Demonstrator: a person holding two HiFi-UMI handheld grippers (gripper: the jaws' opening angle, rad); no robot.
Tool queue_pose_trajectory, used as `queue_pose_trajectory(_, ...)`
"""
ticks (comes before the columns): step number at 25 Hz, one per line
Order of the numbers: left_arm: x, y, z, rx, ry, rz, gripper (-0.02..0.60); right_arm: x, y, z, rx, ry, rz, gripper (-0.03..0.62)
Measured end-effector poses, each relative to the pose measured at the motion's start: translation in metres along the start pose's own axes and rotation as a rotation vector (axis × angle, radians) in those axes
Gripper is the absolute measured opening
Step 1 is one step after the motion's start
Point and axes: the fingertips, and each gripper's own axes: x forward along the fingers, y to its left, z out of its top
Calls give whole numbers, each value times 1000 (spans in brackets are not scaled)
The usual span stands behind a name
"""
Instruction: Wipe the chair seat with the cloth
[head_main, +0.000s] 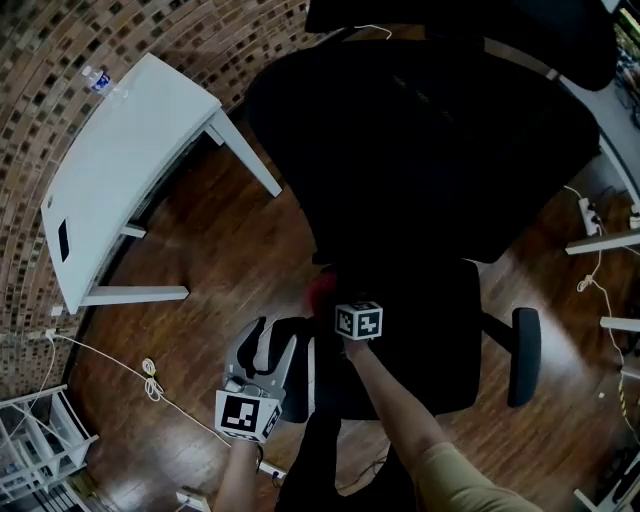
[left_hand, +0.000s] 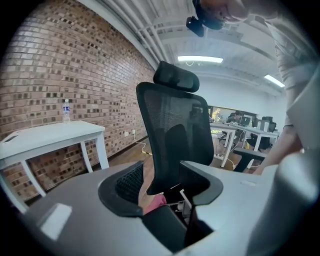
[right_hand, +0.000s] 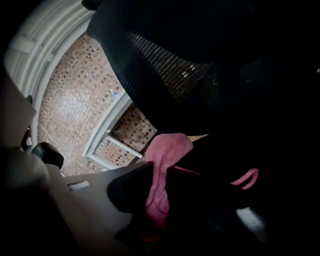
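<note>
- The left tool (head_main: 268, 347) is lowest in the head view, at the left edge of the chair seat (head_main: 420, 335). Its jaws stand moderately apart, with a dark part of the chair low between them. Whether it touches the pads I cannot tell.
- The right tool (head_main: 335, 296) reaches further in, and its jaws are pinched on the pink cloth (right_hand: 161, 186).
- The cloth bunches out past the jaw tips over the seat's rear left corner. The seat is too dark to show whether the cloth touches it.
- Behind the seat rises the black mesh backrest (left_hand: 175, 130) with its headrest (left_hand: 176, 77).
- Well to the left on the wooden floor (head_main: 215, 250) stands a white bench (head_main: 130, 170).
- A small water bottle (head_main: 97, 79) stands upright at the bench's far corner, next to the brick wall (left_hand: 65, 65).
</note>
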Motion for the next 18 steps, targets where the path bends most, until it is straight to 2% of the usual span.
queue_pose_trajectory(2,8,2,-5,0,8,14,209,-4,-10,7,-36,10,57,80)
queue_pose_trajectory(4,16,2,-11,-24,12,26,209,-16,-33,17,-92,49,43,80)
queue_pose_trajectory(7,21,-4,-23,-55,35,27,209,-59,-97,27,-132,72,-131,80)
queue_pose_trajectory(12,32,-38,-17,-95,28,-2,209,-176,-225,52,-325,184,-514,80)
queue_pose_trajectory(14,33,-45,-19,-112,23,-5,209,-221,-260,67,-341,209,-647,80)
queue_pose_trajectory(18,44,-51,-26,-106,15,-15,210,-270,-295,92,-321,283,-803,80)
